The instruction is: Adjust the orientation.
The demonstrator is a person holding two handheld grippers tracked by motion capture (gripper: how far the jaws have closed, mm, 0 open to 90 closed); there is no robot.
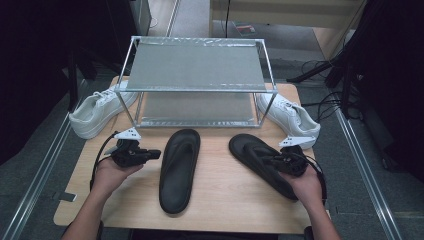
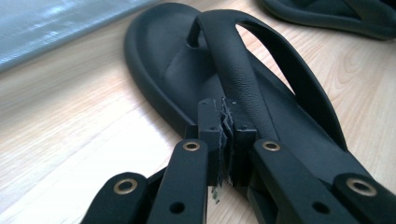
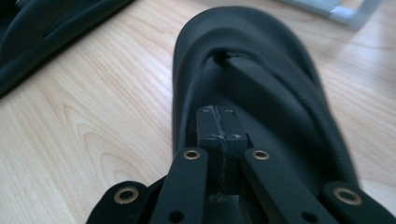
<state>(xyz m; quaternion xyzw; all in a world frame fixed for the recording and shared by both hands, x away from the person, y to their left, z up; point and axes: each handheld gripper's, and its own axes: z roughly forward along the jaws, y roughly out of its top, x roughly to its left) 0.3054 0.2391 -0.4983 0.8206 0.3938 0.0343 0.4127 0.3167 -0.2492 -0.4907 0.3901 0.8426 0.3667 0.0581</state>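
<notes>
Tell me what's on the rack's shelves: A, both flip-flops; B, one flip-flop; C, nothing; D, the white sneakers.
C: both shelves of the rack are bare, the white sneakers sit on the table at either side of it, and both flip-flops lie in front of it.

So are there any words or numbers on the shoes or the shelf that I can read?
None can be read.
Black sandals: plain in every view, no letters or logo.
White sneakers: no readable brand; too small to tell.
Metal shelf: bare, no label.
Something reddish on the floor behind the shelf: too small and blurred to read.
</notes>
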